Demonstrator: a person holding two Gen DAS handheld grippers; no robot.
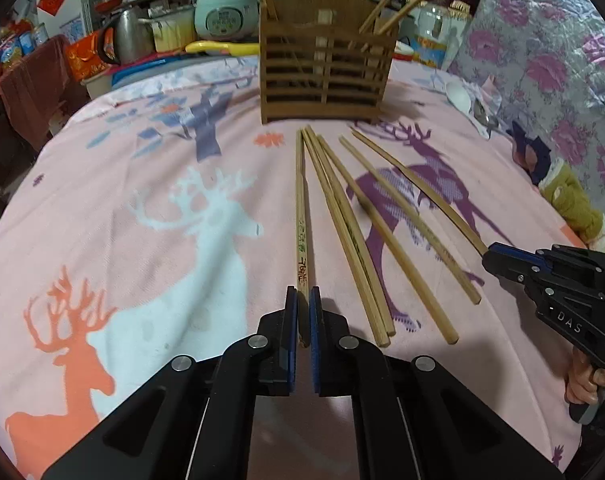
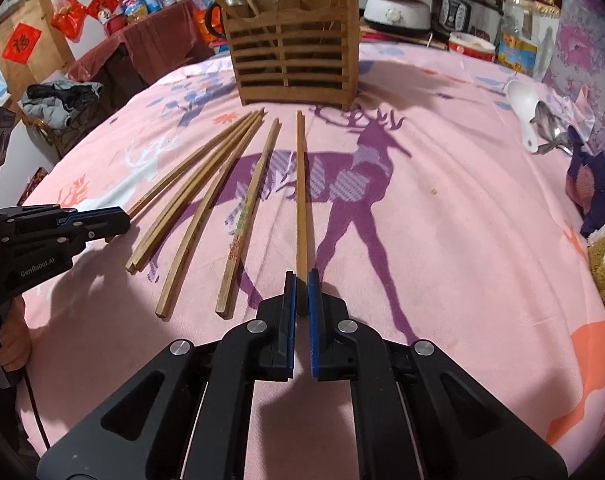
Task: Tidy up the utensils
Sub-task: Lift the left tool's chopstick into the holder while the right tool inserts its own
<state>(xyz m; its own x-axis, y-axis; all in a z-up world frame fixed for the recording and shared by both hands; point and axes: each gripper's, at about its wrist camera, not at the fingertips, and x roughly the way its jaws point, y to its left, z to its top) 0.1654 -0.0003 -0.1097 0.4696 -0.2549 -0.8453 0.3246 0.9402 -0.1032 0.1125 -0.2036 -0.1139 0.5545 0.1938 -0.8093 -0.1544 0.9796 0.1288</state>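
Several wooden chopsticks lie fanned out on the pink deer-print cloth in front of a slatted wooden holder (image 1: 322, 76) (image 2: 294, 60), which has more chopsticks standing in it. In the left wrist view my left gripper (image 1: 303, 296) is shut on the near end of the leftmost chopstick (image 1: 300, 208). My right gripper (image 2: 301, 280) is shut on the near end of the rightmost chopstick (image 2: 301, 184). Each gripper also shows in the other's view: the right gripper (image 1: 487, 254) at the right edge, the left gripper (image 2: 124, 220) at the left edge. Loose chopsticks (image 2: 206, 208) lie between them.
A white spoon (image 2: 522, 104) and a metal spoon (image 2: 550, 128) lie at the far right near a dark blue cloth (image 2: 590, 188). Rice cookers, a kettle and jars crowd the back behind the holder. The table's edge curves off at the left.
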